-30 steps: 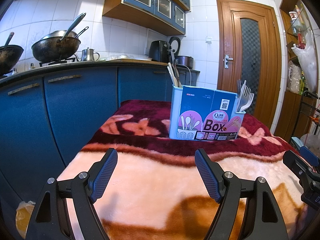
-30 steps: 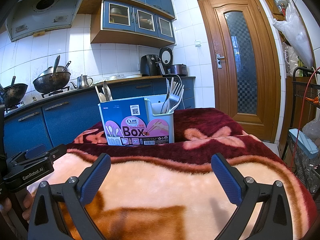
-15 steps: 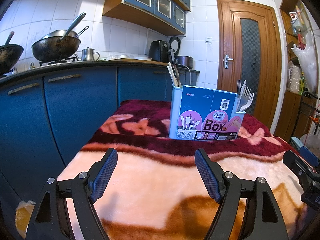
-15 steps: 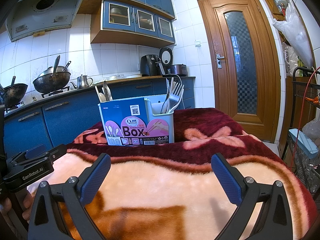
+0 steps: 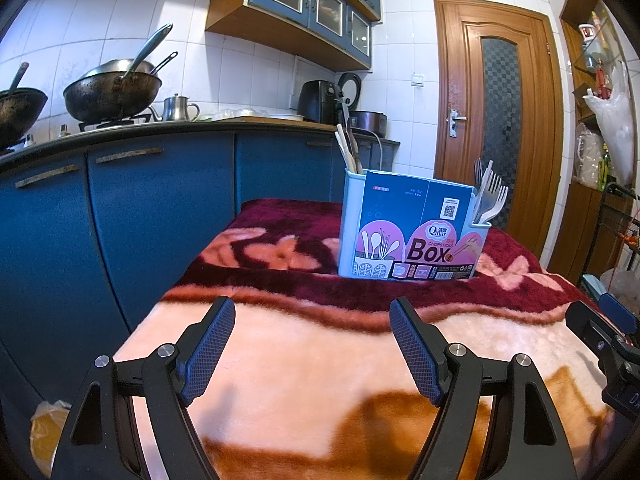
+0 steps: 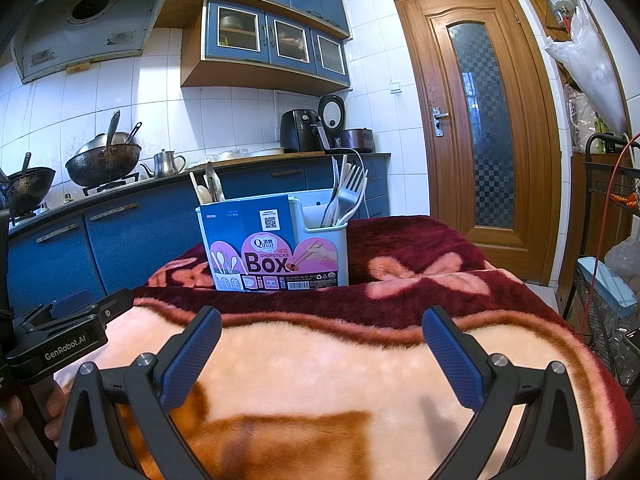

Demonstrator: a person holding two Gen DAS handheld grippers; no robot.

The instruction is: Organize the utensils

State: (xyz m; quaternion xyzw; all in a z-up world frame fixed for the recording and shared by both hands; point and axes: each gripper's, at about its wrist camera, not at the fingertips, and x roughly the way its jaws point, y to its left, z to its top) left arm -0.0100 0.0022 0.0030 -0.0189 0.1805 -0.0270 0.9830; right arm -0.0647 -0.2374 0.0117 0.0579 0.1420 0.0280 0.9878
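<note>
Pale blue plastic forms the utensil holder [image 5: 412, 236], which stands upright on the dark red band of a plush blanket [image 5: 320, 360] at the far end of the covered table, a printed cardboard sleeve reading "Box" wrapped across its front. Forks [image 6: 346, 200] stand bunched in the compartment on the holder's right side; spoons and what appear to be chopsticks [image 6: 208, 190] stand in the left one. No loose utensil lies anywhere on the visible blanket, so by my judgement the sorting is either complete or not begun; the views alone do not settle which, though the filled compartments suggest the former. The left gripper [image 5: 312, 344] is spread wide with nothing between its blue ribbed pads [image 5: 210, 354], held low over the pale peach part of the blanket, level and pointed straight at the holder, well apart from it. The right gripper [image 6: 320, 354] is likewise released and empty, held in a matching pose beside the left and aimed at the same holder from slightly further right. Each gripper's body is visible at the edge of the other's view, so the two are side by side and near each other. A bare hand [image 6: 52, 404] shows under the left tool in the right view. If any work remains, the next move calls for a forward reach to the holder and a narrow pinch on a single handle, taking care not to tip the light container or snag neighbouring tines.
</note>
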